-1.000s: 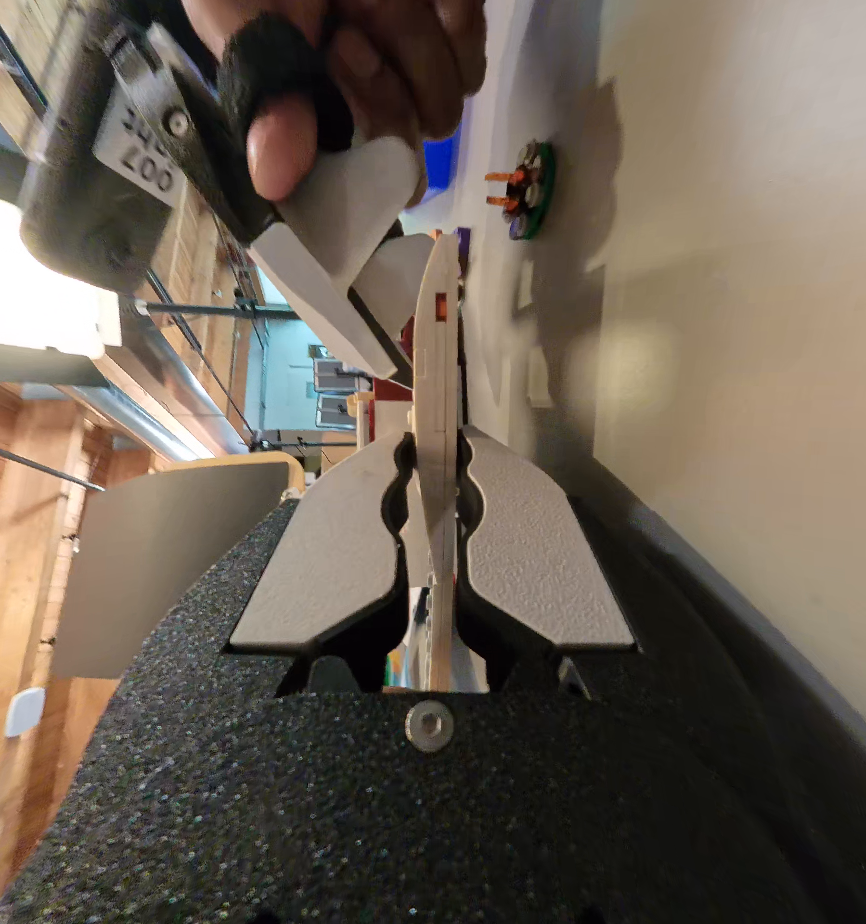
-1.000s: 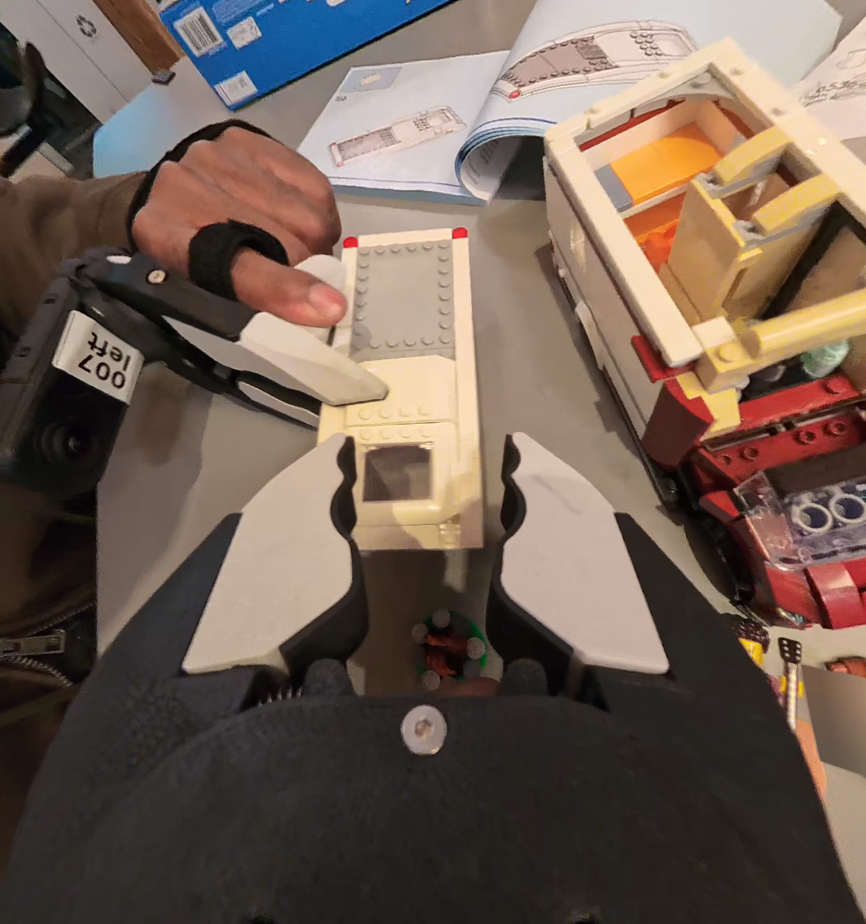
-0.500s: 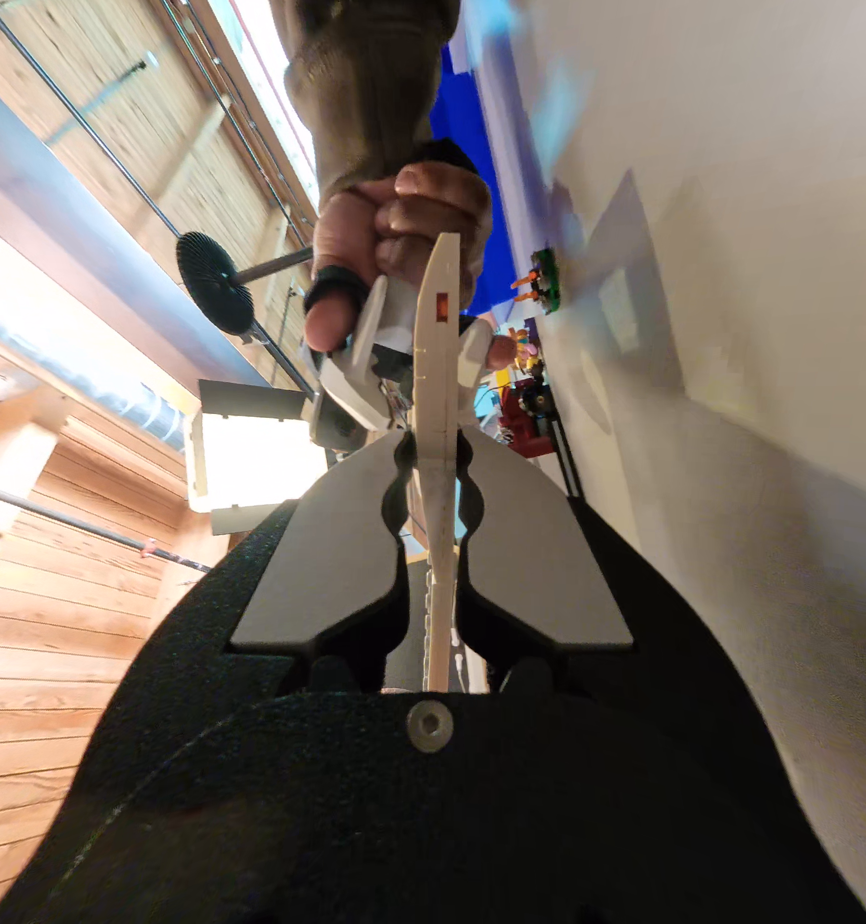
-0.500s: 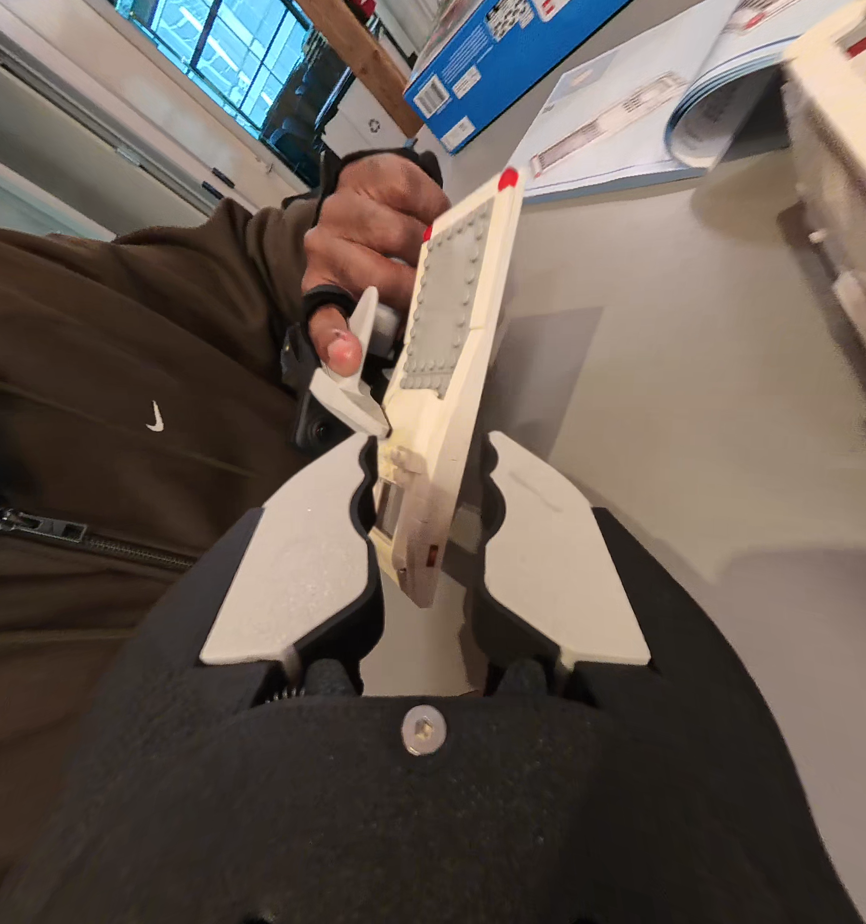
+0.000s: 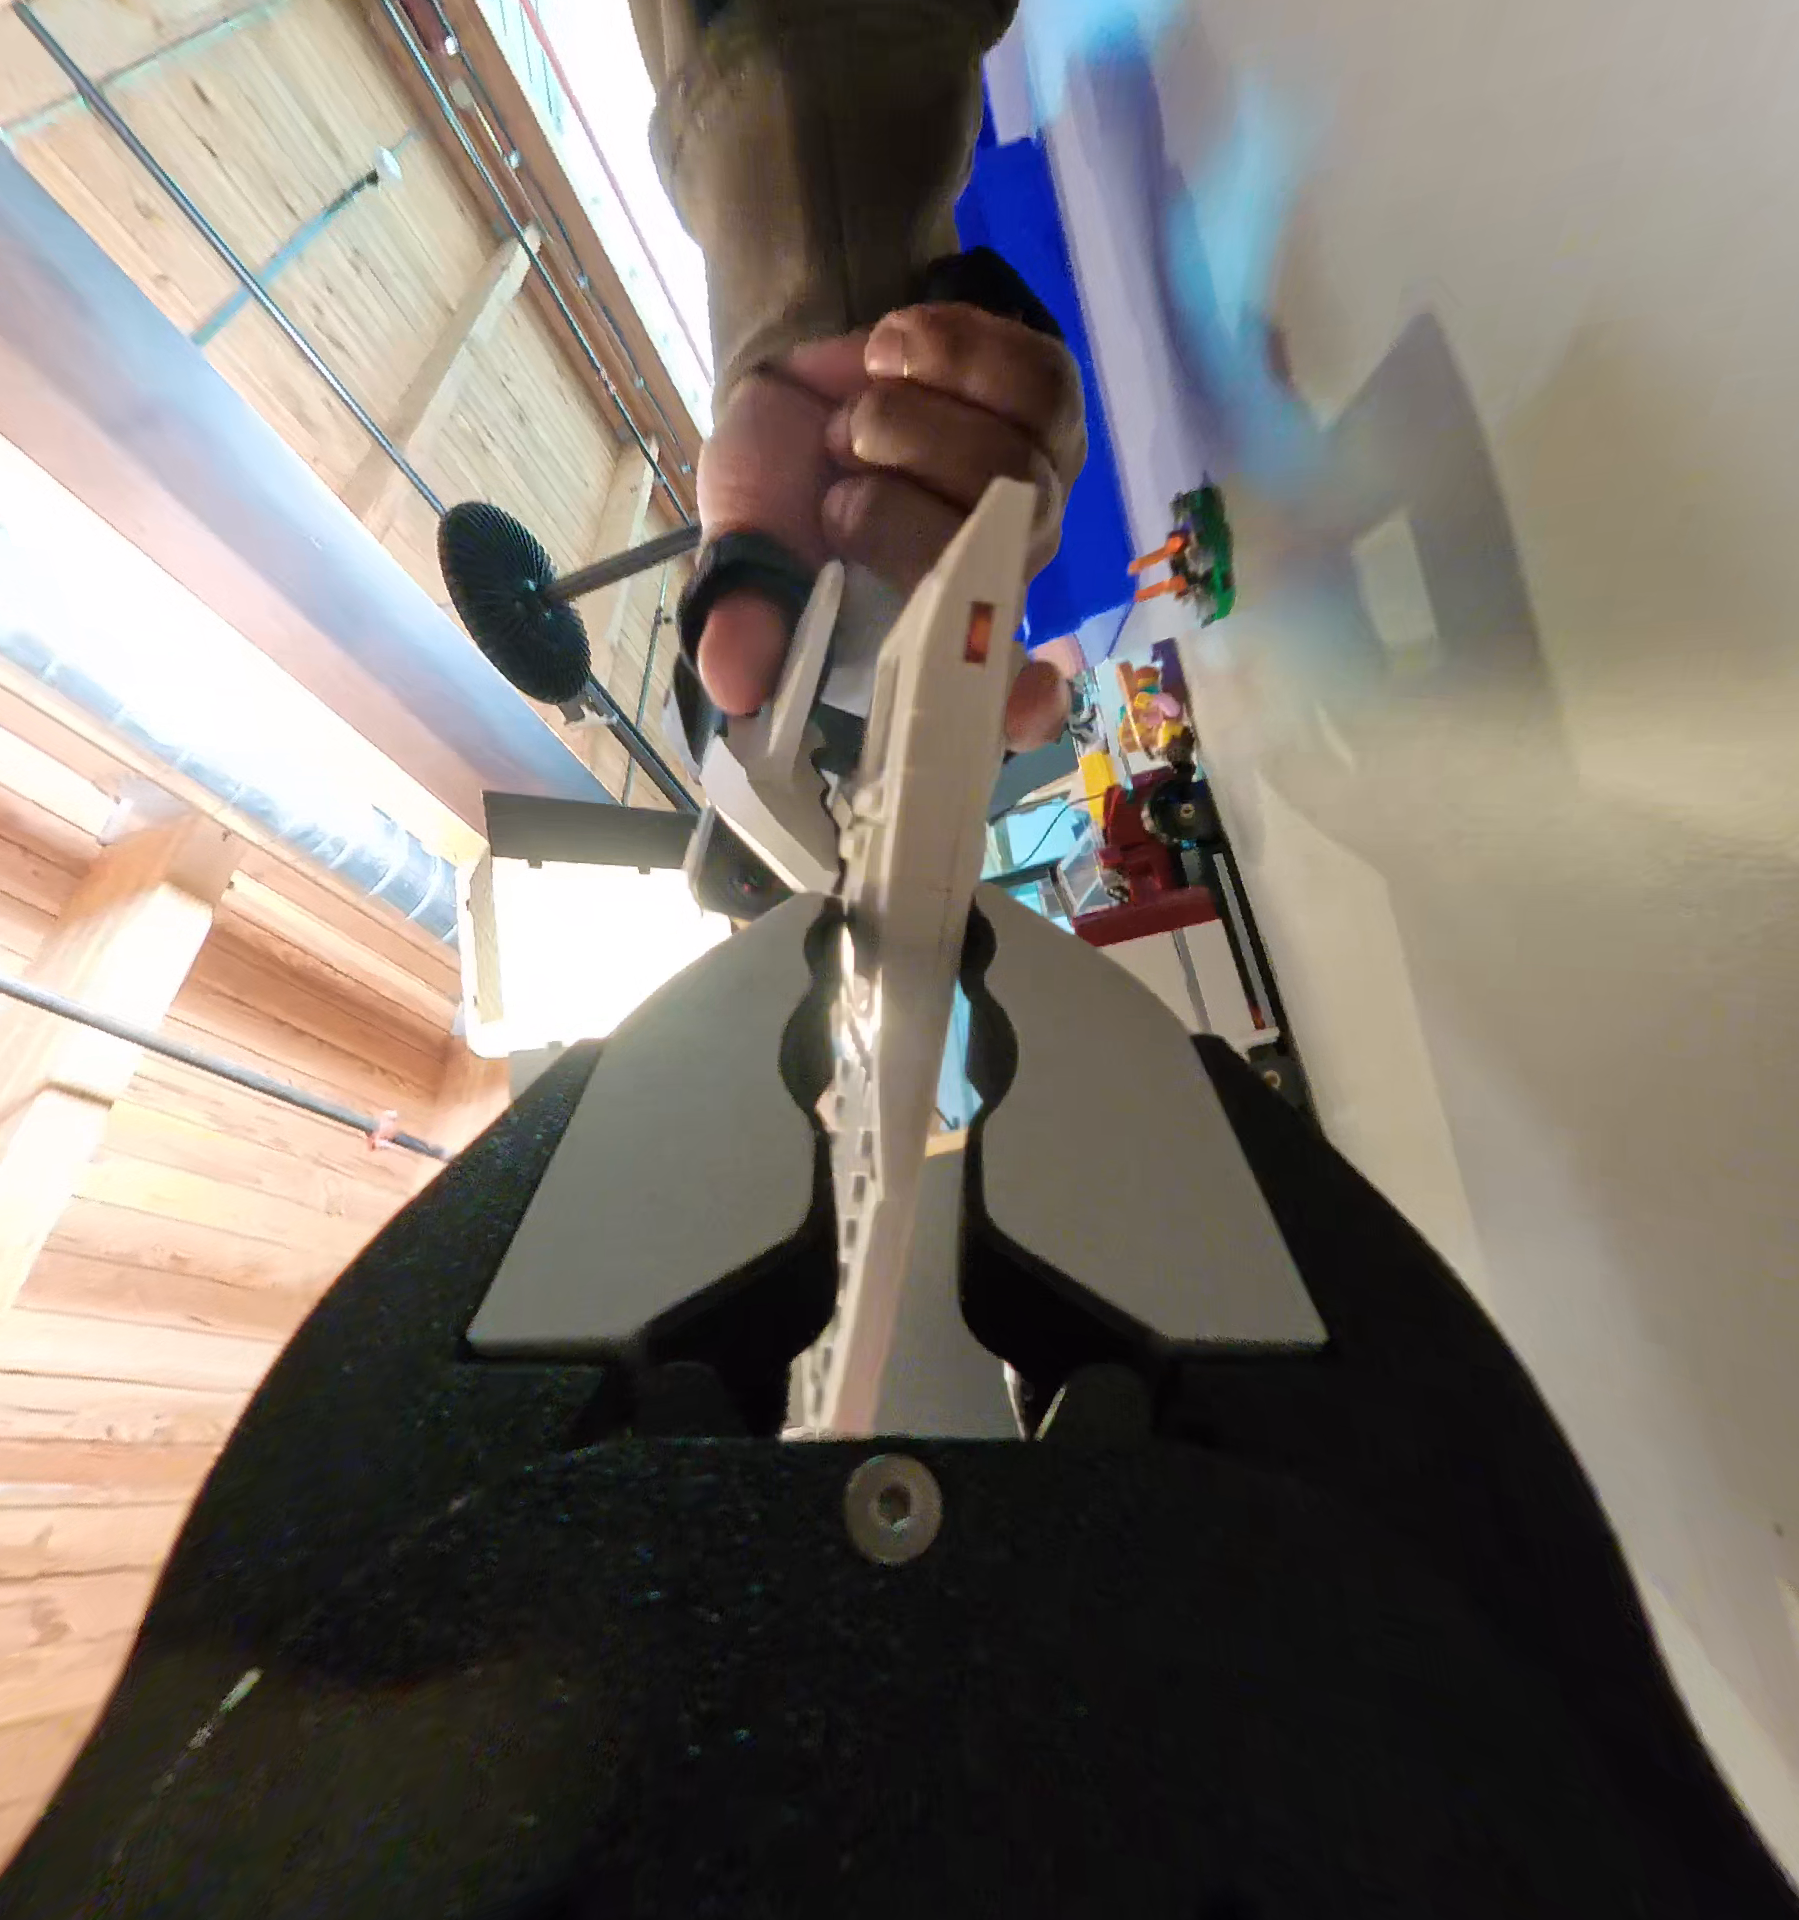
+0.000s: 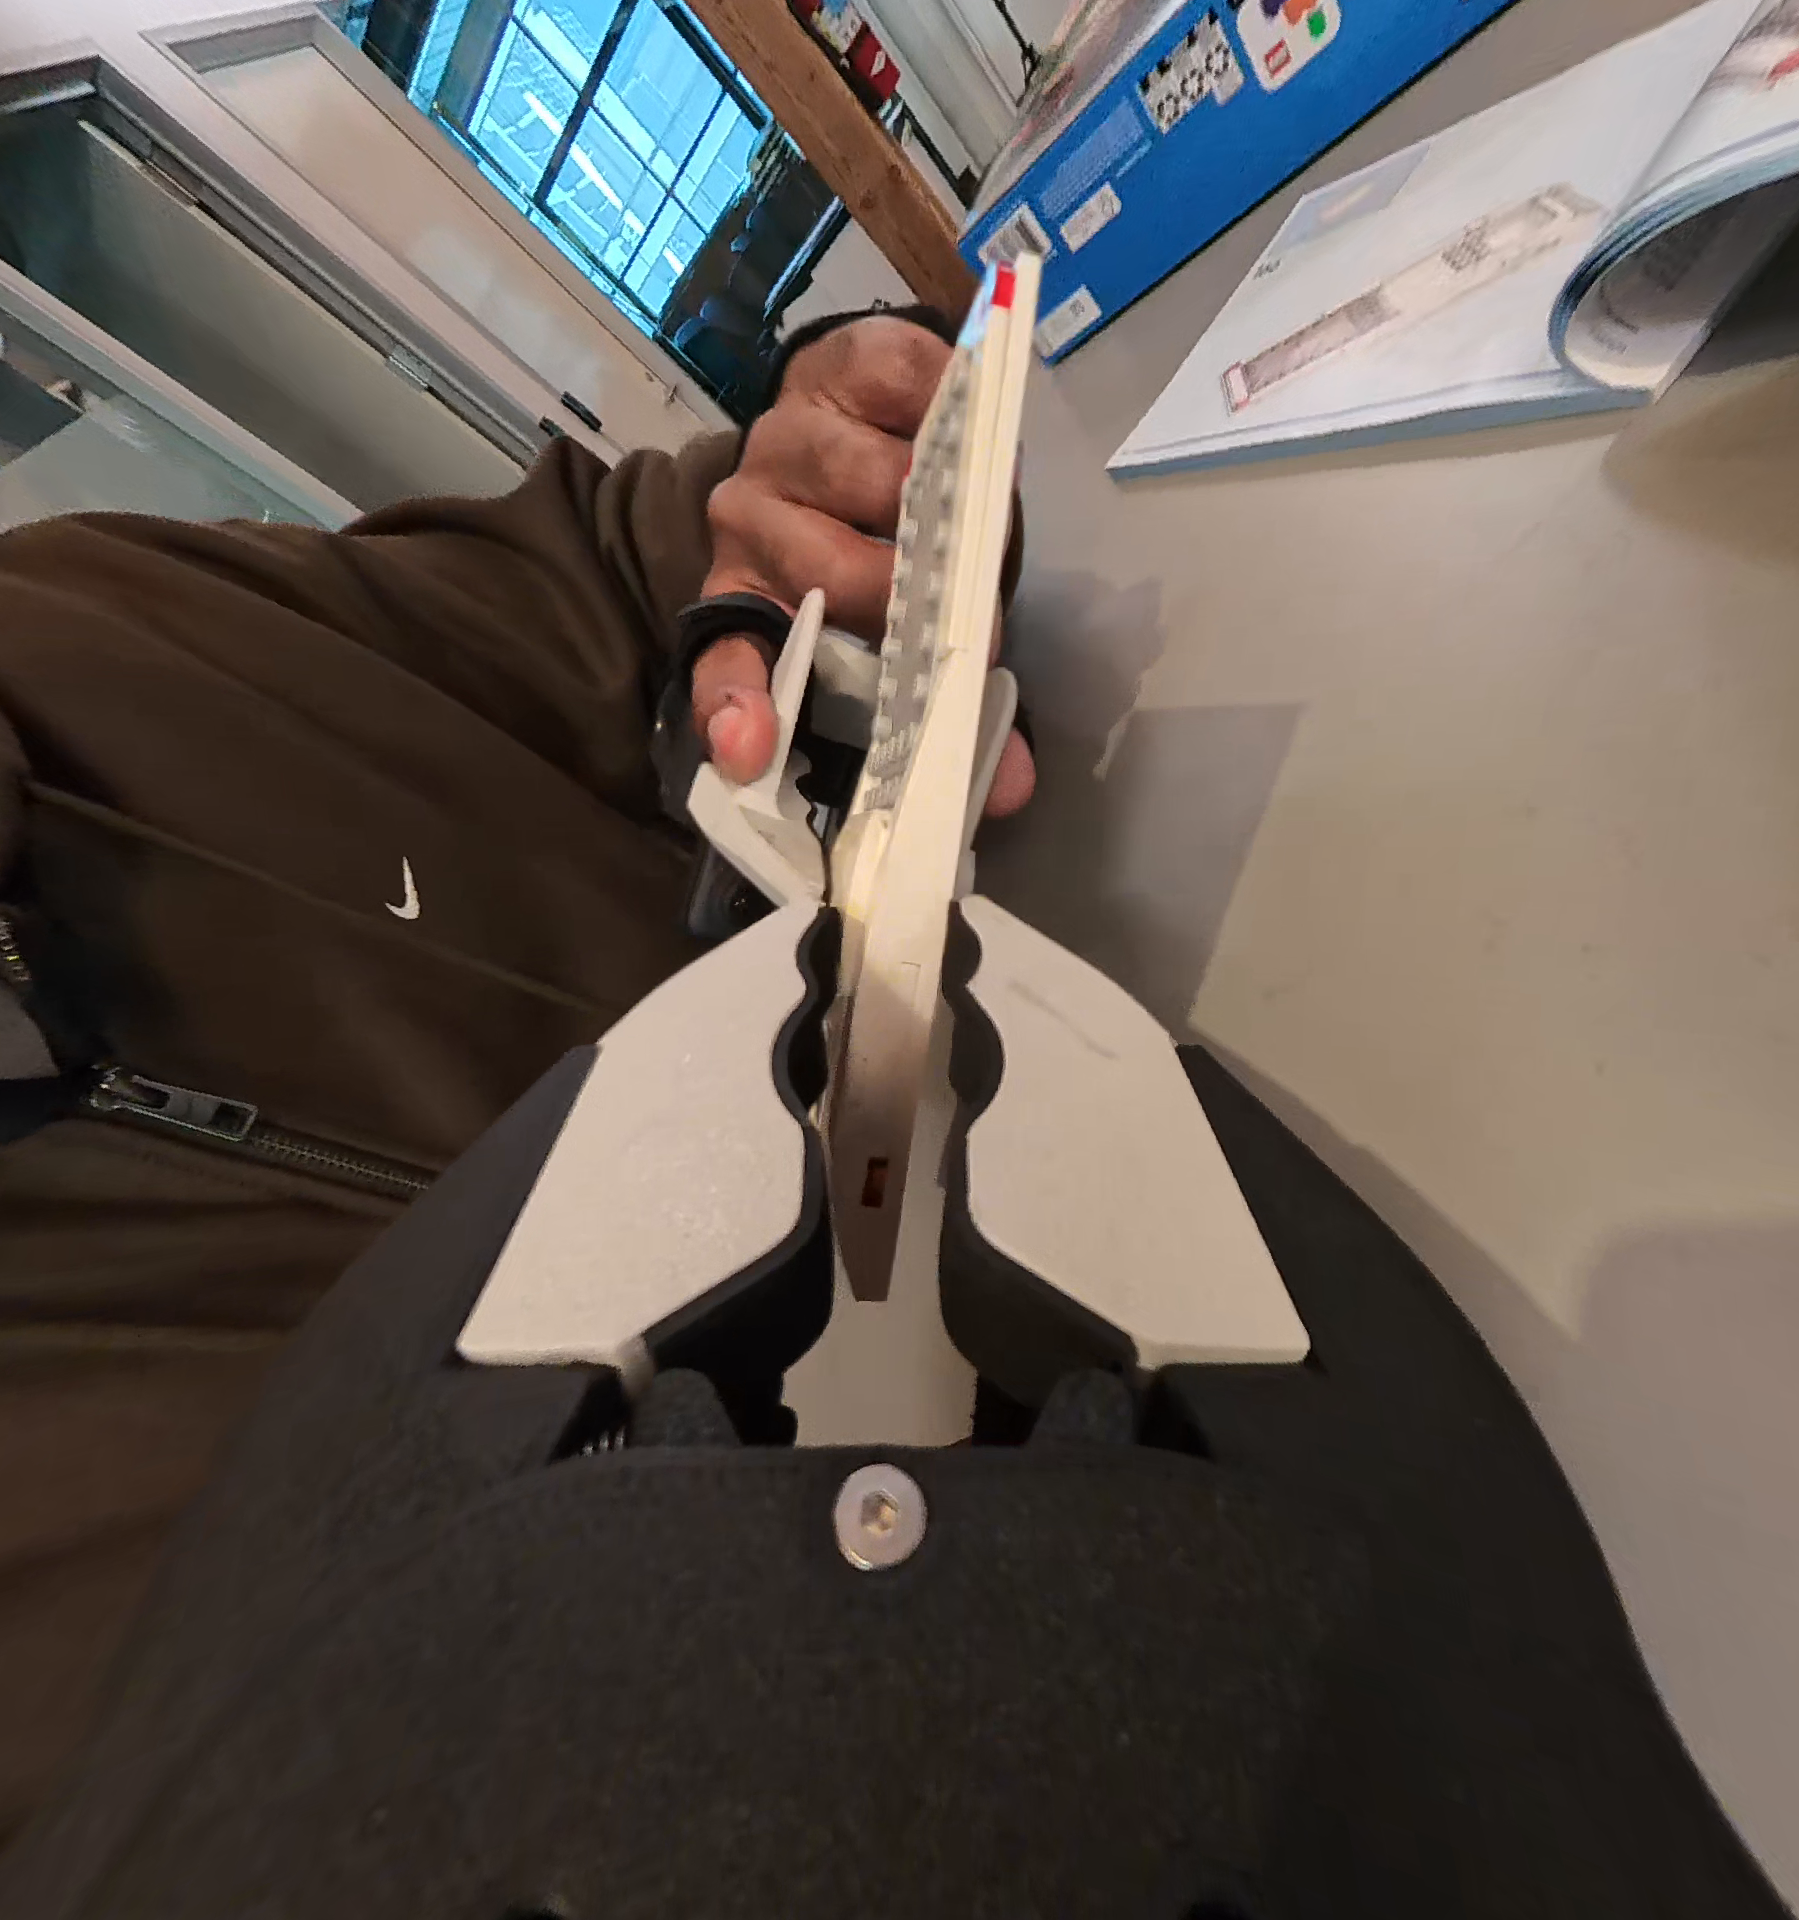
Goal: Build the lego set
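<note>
Grey table, blue printed box, both grippers clamped on cream brick panel

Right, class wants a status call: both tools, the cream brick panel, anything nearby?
Left tool clamped on cream brick panel. Right tool clamped on the other end. Panel on edge, above table. Open booklet and blue box beyond.

You see a cream brick panel with grey studs, a red corner and a small orange insert. Each tool has light-grey fingers with black pads on a speckled black body. The worktop is pale grey; the box is blue; the sleeve is brown.
</note>
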{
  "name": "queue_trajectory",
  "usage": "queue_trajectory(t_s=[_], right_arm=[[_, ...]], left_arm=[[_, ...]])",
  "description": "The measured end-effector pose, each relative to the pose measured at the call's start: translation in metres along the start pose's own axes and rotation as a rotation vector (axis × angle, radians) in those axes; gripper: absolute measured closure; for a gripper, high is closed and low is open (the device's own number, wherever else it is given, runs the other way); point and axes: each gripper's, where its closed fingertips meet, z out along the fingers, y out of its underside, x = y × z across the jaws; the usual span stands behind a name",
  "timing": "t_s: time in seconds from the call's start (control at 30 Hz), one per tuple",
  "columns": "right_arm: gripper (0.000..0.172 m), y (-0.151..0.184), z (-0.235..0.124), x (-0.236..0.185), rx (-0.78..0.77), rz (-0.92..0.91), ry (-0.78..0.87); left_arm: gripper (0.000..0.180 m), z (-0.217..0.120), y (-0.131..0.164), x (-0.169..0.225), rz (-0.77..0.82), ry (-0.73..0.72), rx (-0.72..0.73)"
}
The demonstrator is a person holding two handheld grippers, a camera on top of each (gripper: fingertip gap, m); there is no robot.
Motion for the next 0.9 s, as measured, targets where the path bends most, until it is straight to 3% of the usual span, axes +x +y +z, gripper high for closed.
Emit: queue_trajectory(t_s=[0.27,0.43,0.53,0.7,0.8,0.9], right_arm=[[0.156,-0.020,-0.014,0.005,0.125,-0.042,0.058],[0.157,-0.030,-0.025,0.014,0.192,-0.069,0.129],[0.157,-0.039,-0.031,0.017,0.245,-0.105,0.178],[0.157,-0.057,-0.043,0.016,0.363,-0.147,0.233],[0.157,-0.064,-0.050,0.017,0.428,-0.141,0.255],[0.157,-0.072,-0.055,0.013,0.515,-0.114,0.221]], left_arm=[[0.140,-0.010,0.024,-0.004,-0.210,-0.034,-0.111],[0.141,-0.025,0.047,-0.003,-0.535,-0.060,-0.222],[0.142,-0.031,0.063,-0.010,-0.882,-0.075,-0.259],[0.136,-0.024,0.093,-0.019,-1.651,-0.187,-0.293],[0.129,-0.010,0.091,-0.013,-2.055,-0.214,-0.264],[0.123,0.010,0.080,-0.005,-2.351,-0.183,-0.182]])
